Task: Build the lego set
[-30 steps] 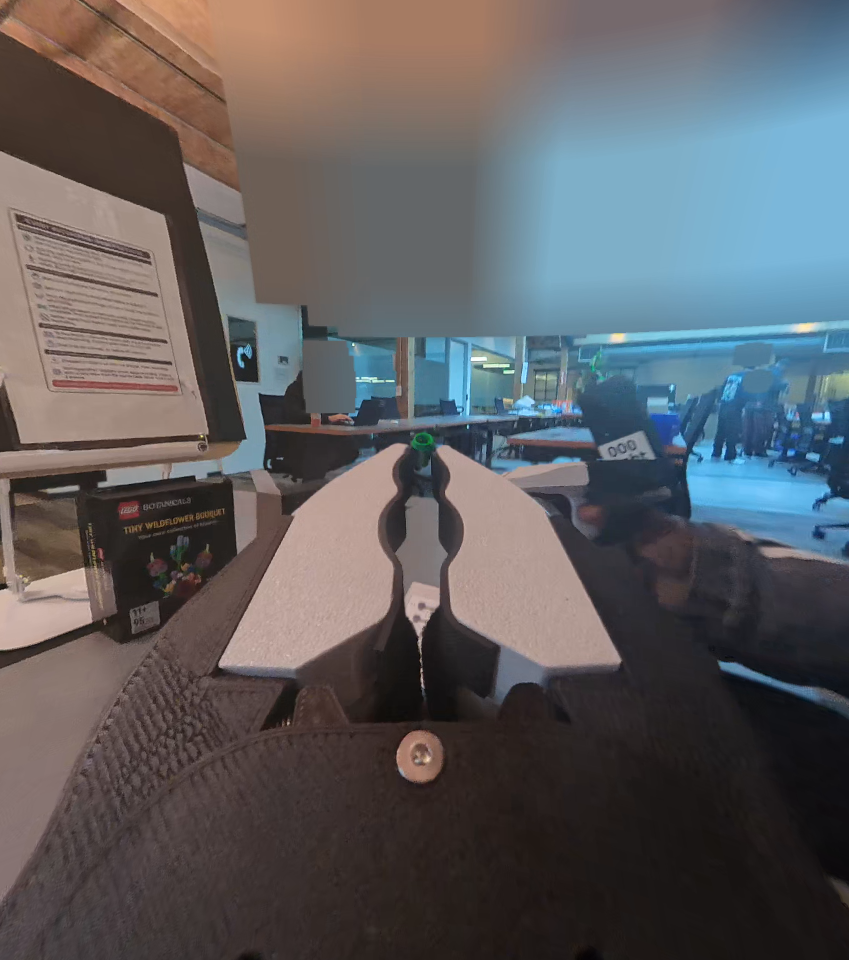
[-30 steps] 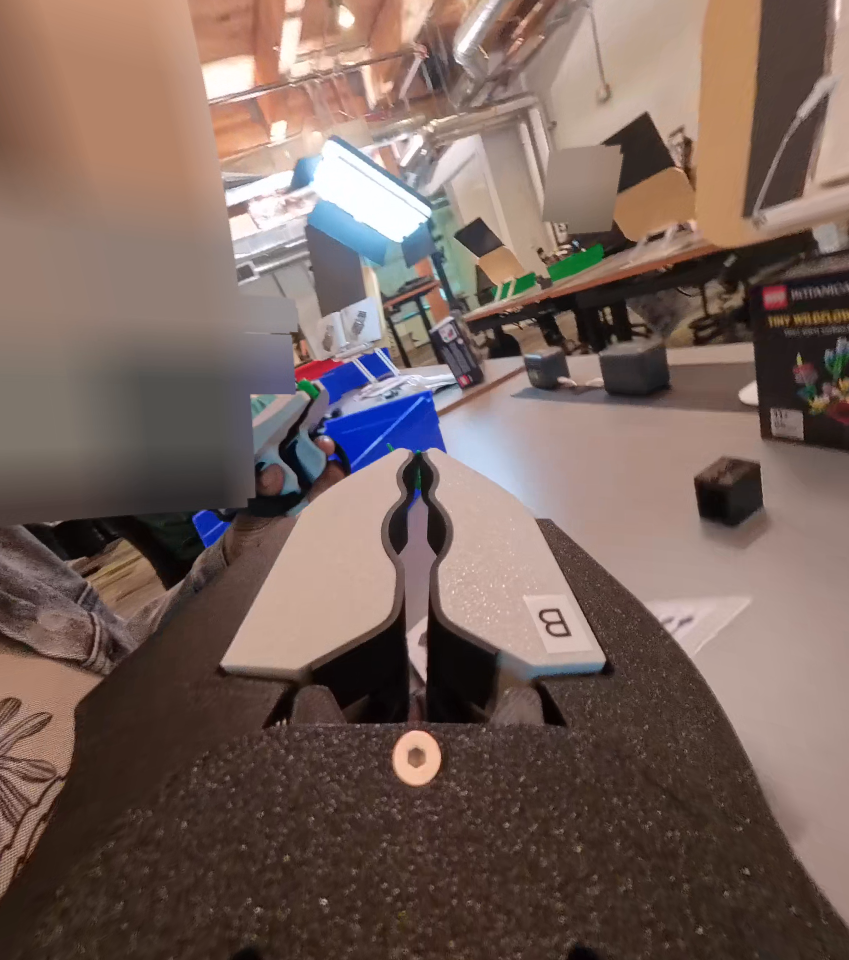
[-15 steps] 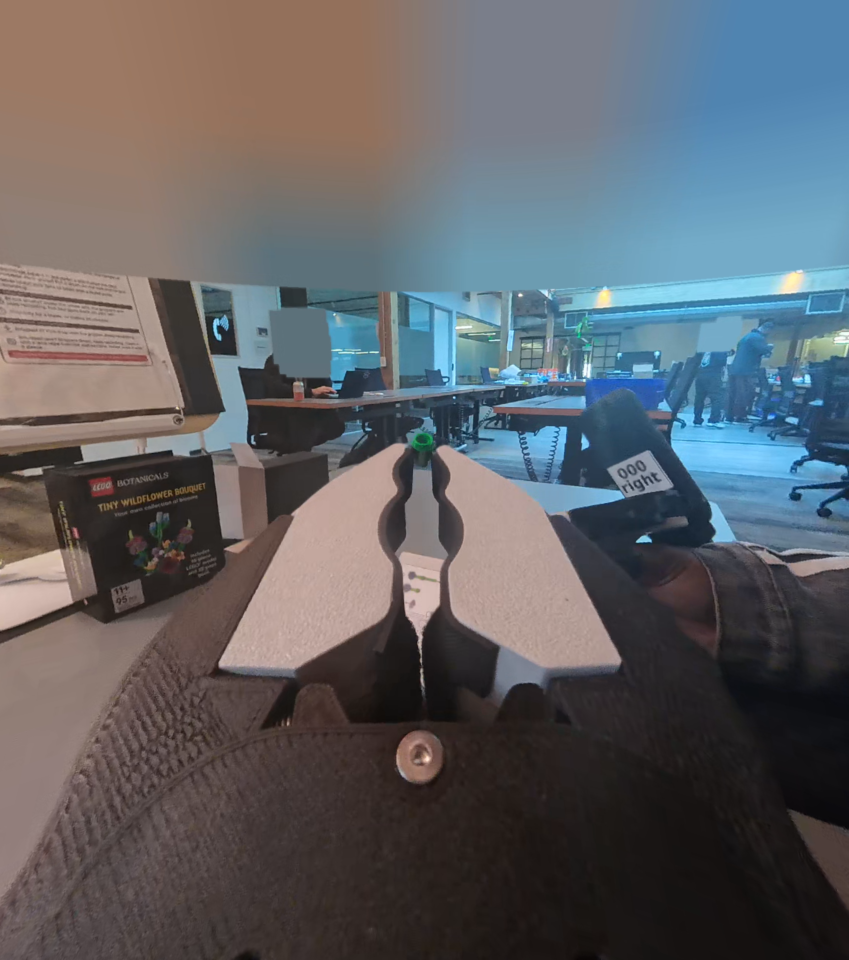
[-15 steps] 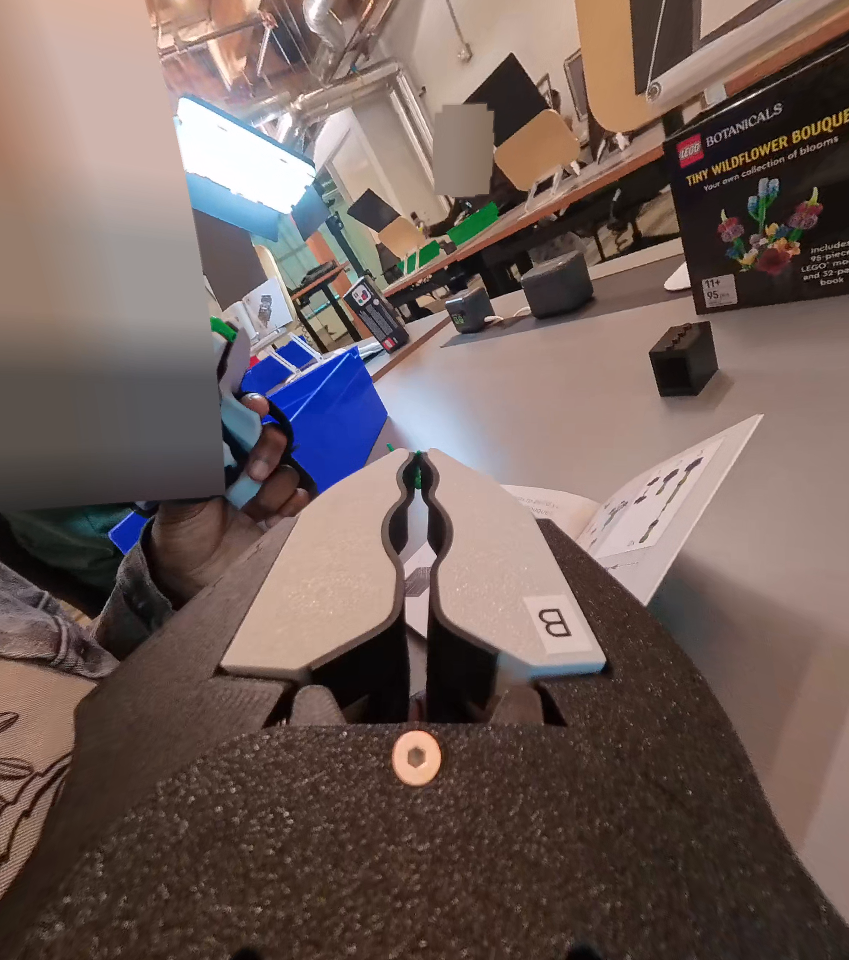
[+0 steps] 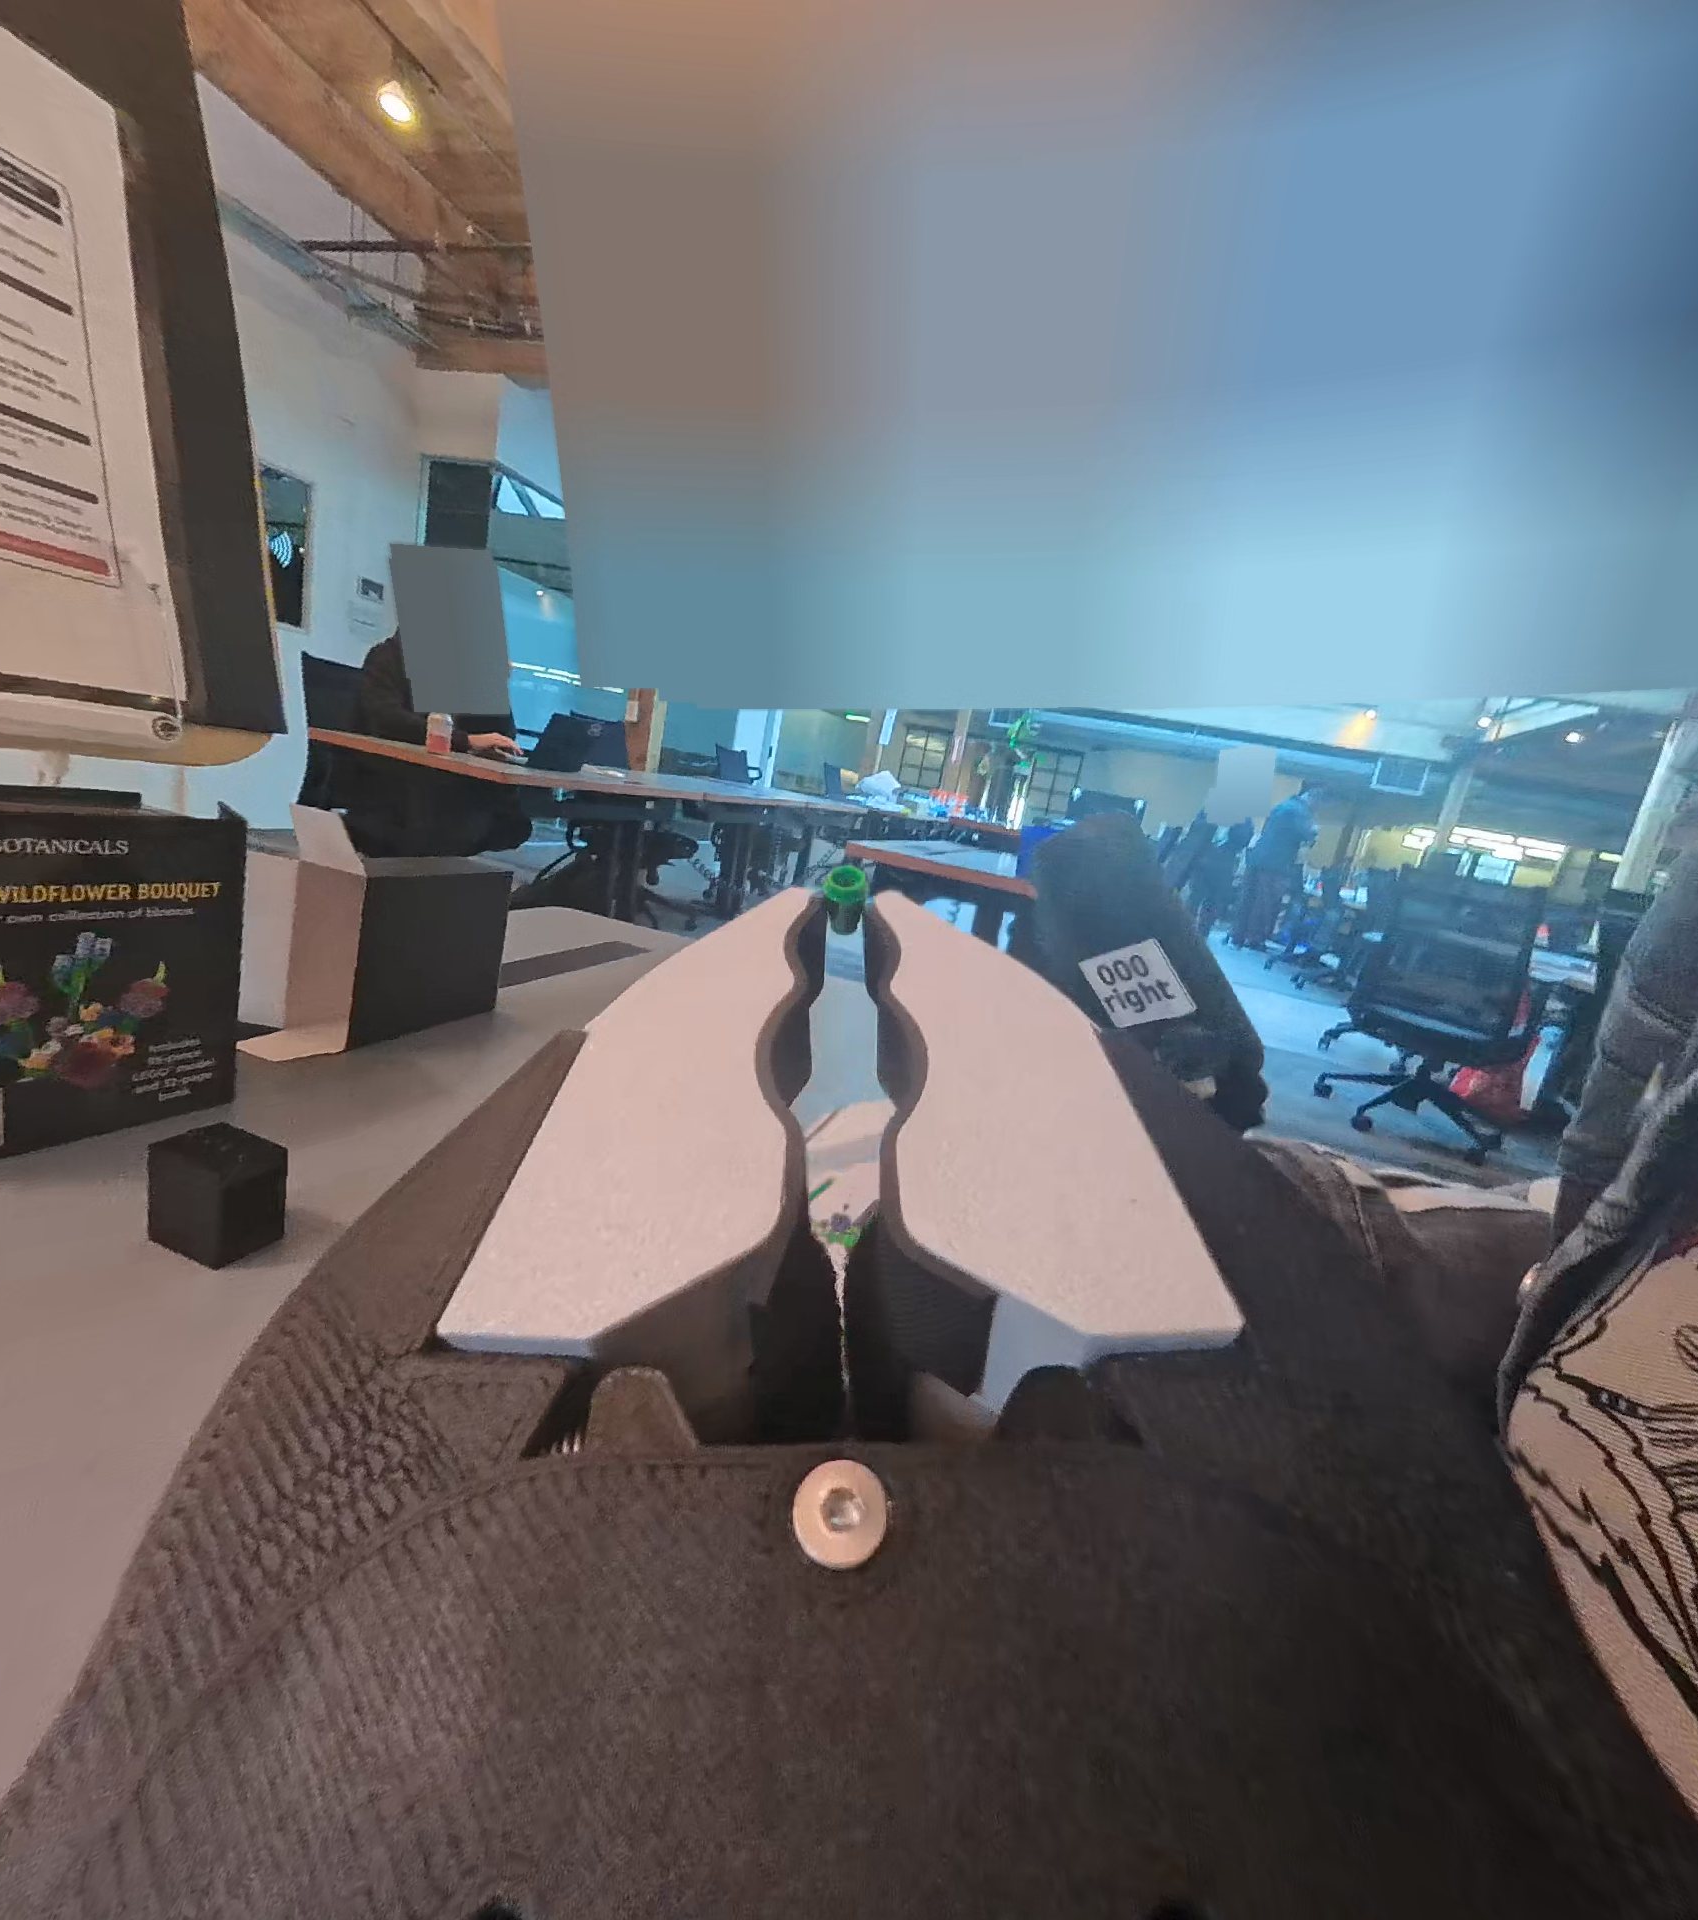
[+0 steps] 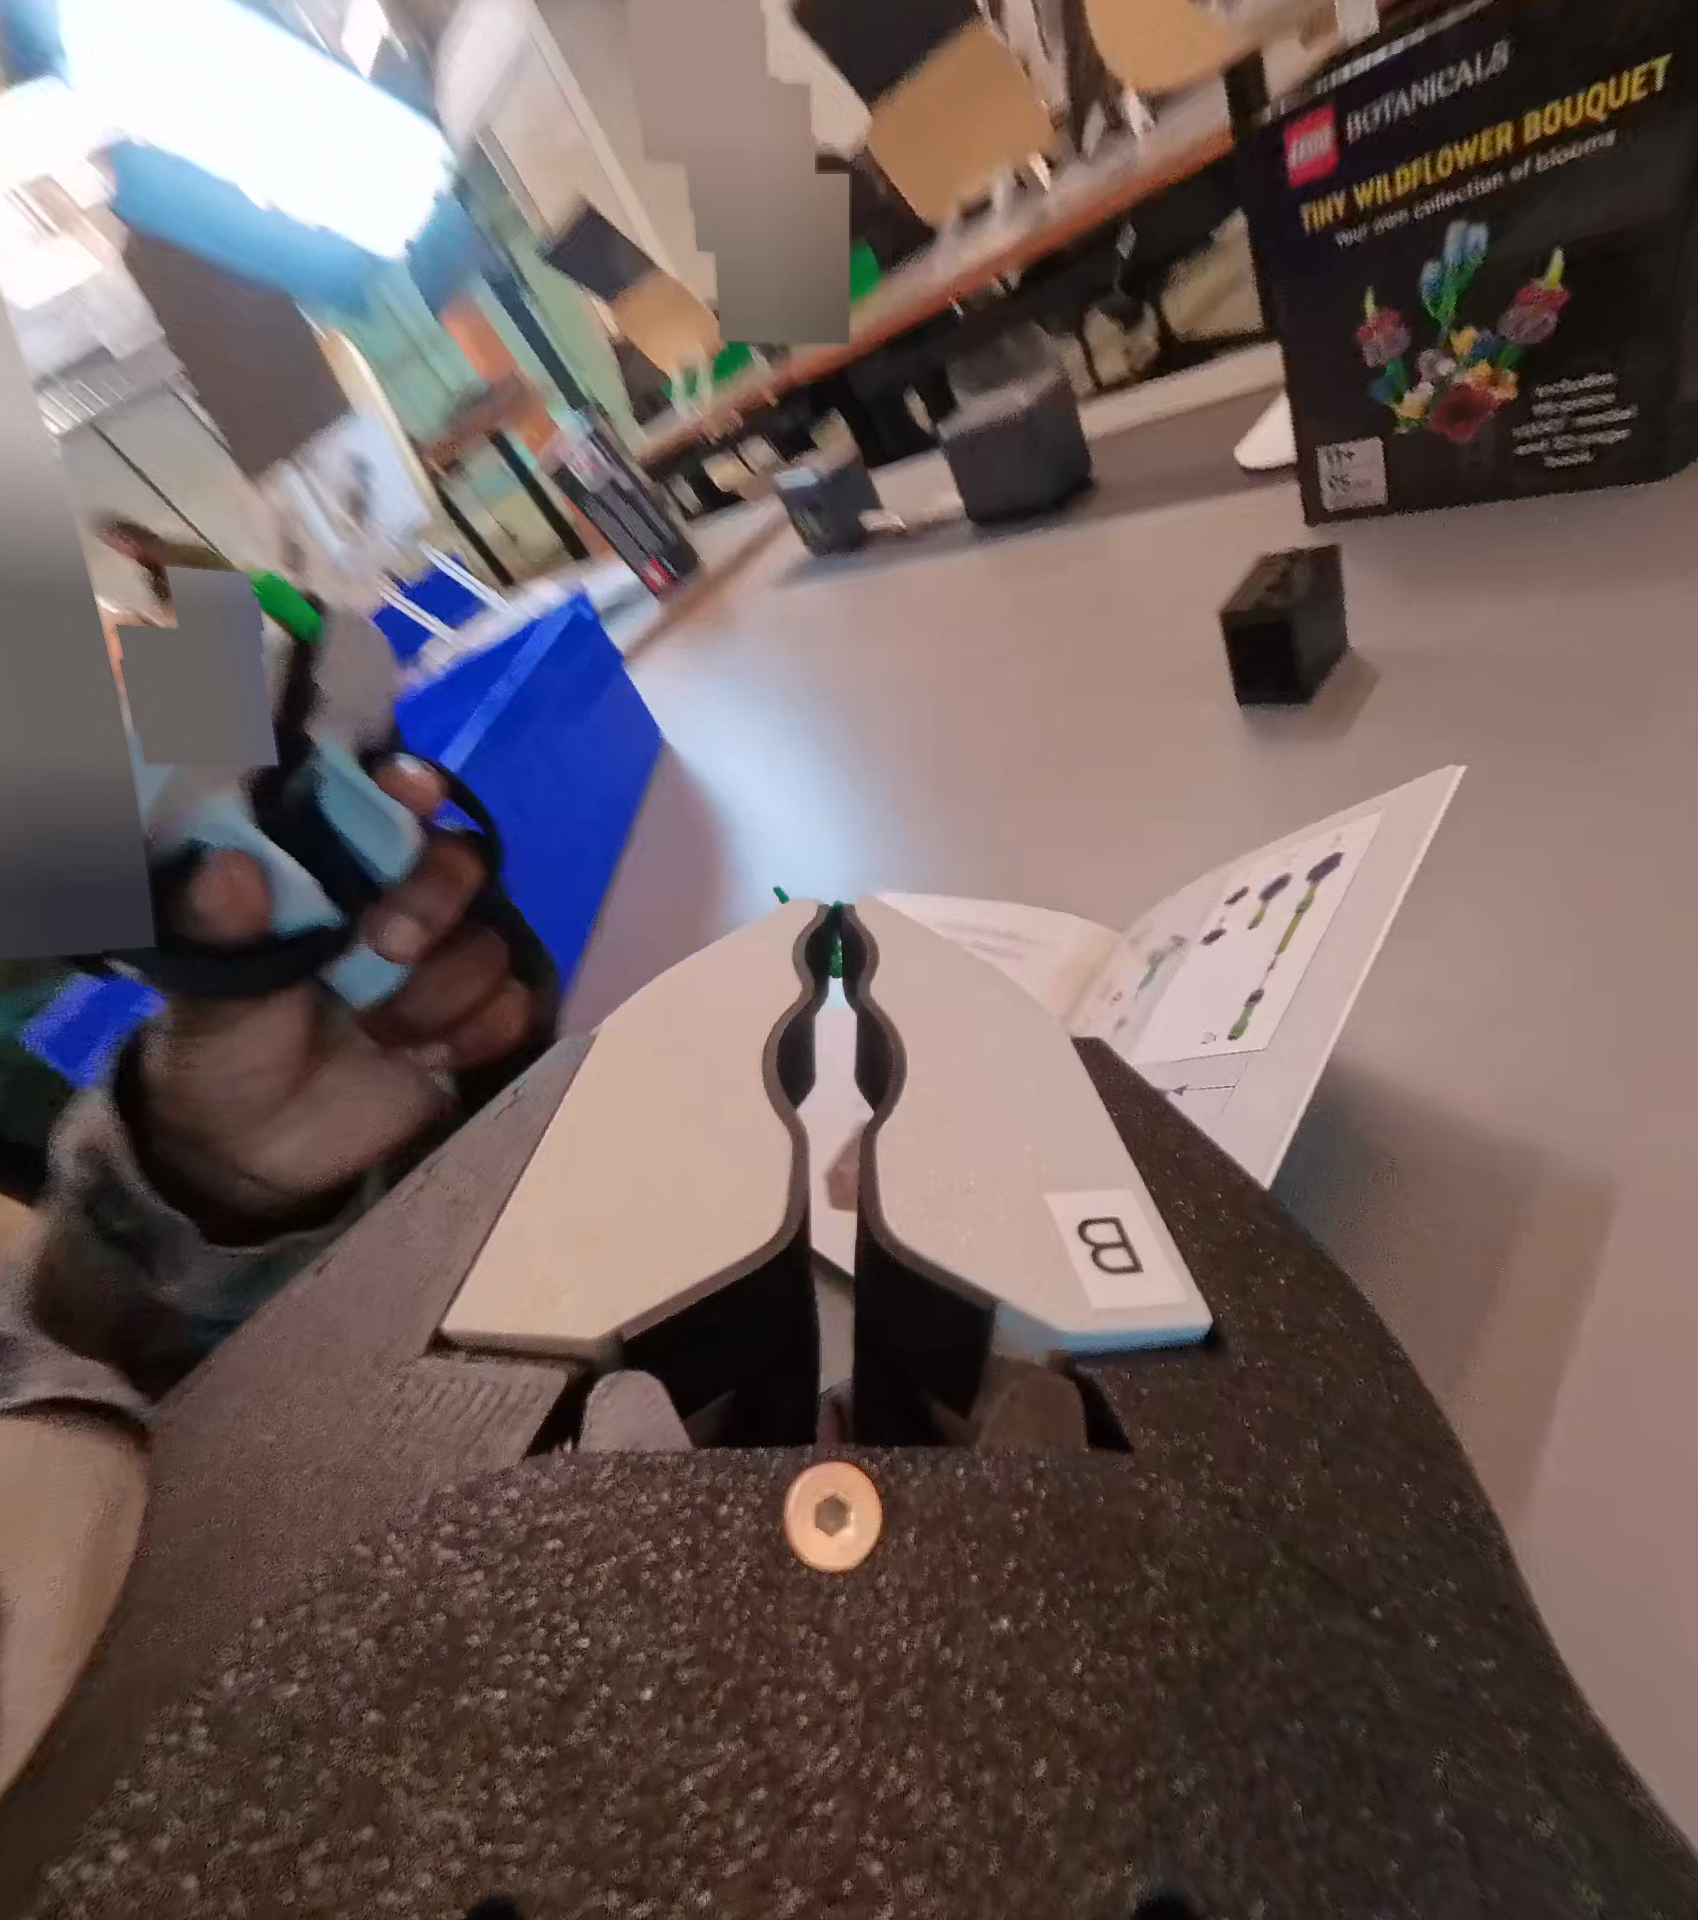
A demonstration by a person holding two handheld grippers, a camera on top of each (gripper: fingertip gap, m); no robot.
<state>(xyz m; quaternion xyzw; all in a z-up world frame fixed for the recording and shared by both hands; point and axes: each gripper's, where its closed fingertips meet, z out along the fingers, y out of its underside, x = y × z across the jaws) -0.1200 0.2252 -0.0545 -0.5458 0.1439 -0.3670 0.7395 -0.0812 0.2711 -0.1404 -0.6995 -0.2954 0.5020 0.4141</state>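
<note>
The left tongs (image 5: pixel 843 914) are clenched on a small green round piece (image 5: pixel 842 896), pinched right at the tips and held up clear of the grey bench (image 5: pixel 45 1351). Over on the other side, the right tongs (image 6: pixel 832 925) are clenched too, gripping a thin green stem piece (image 6: pixel 832 940) that pokes just past their tips.

Take the black set box (image 5: pixel 60 977) as the marker: it stands upright on the bench at the far side. A small black cube (image 5: pixel 216 1195) sits just in front of it, apart from it. Beside the box, a smaller black carton (image 5: pixel 388 956) lies with its white flap open. Behind and above the box rises a stand holding a printed sheet (image 5: pixel 3 343).

In the right wrist view, the open instruction booklet (image 6: pixel 1260 966) lies on the bench nearer than the box, directly beyond the right tongs, pages spread. A blue bin (image 6: pixel 533 748) shows to the left of the booklet, and the person's hand (image 6: pixel 325 997) grips the handle of the left tongs there, raised beside the bin.
</note>
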